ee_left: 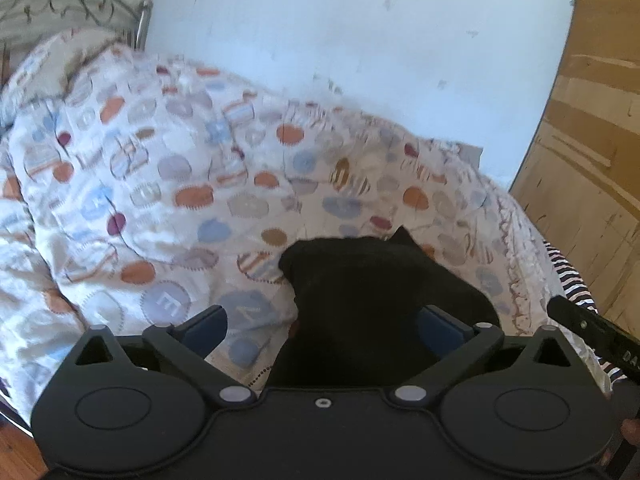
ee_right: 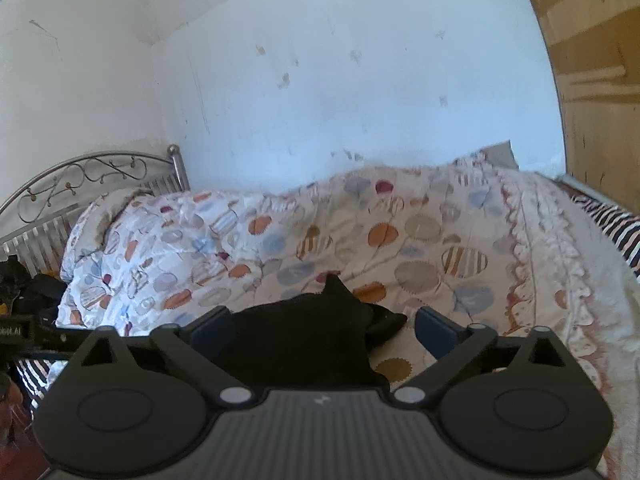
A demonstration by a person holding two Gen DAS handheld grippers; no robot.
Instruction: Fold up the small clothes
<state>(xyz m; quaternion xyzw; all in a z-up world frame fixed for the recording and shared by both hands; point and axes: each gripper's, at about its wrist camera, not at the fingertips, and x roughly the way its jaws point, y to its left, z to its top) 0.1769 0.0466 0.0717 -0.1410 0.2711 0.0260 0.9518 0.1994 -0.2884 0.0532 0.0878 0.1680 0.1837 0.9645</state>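
Left gripper (ee_left: 322,322) spread, black garment (ee_left: 360,280) seemingly between.

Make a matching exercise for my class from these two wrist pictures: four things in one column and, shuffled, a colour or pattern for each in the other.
Things:
1. garment
2. quilt
3. headboard
4. wall

Descriptions:
A. silver metal scrollwork
B. plain white
C. black
D. pale with orange and blue round patches

Pairs: 1-C, 2-D, 3-A, 4-B
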